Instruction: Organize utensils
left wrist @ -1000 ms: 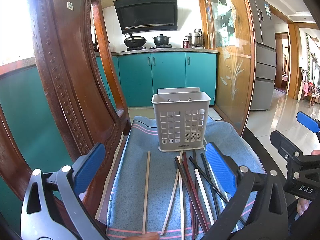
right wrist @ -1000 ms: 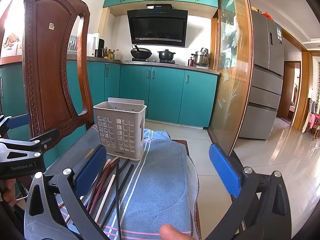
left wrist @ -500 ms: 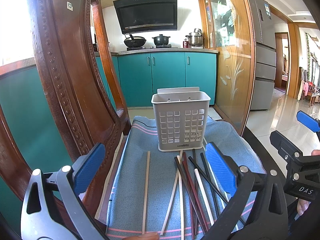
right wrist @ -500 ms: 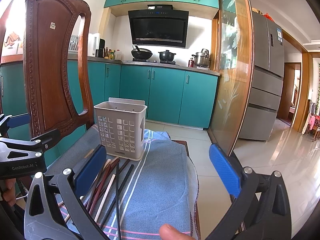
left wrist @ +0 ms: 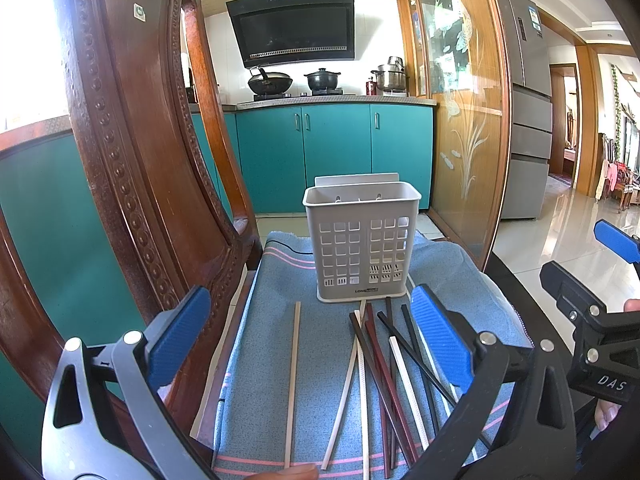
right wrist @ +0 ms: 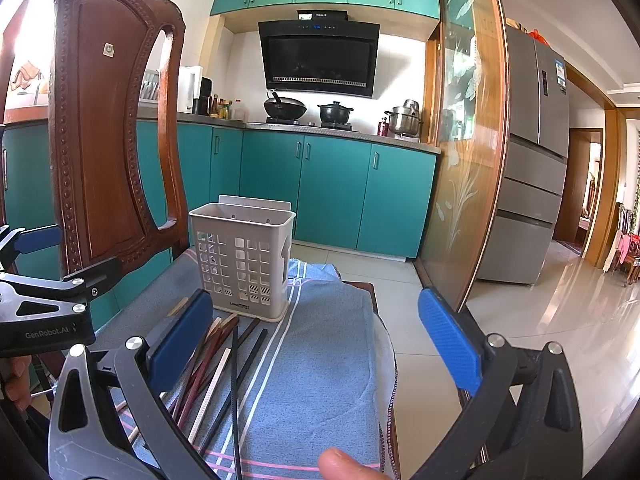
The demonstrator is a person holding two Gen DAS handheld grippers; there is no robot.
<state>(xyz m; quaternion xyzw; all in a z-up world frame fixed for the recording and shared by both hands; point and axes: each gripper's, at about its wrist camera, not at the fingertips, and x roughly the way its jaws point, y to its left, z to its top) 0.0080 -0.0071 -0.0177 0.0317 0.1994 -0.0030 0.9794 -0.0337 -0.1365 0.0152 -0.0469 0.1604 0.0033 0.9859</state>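
Note:
A grey perforated utensil basket stands upright on a blue striped cloth. Several chopsticks, white, black and dark red, lie loose on the cloth in front of it. A single beige chopstick lies apart to their left. My left gripper hovers open over the chopsticks, holding nothing. My right gripper is open and empty above the cloth, to the right of the chopsticks. The right gripper shows at the edge of the left wrist view, and the left gripper in the right wrist view.
A carved wooden chair back rises close on the left of the cloth. The cloth's right edge drops to a tiled floor. A glass-panelled wooden partition stands behind on the right. Teal kitchen cabinets lie beyond.

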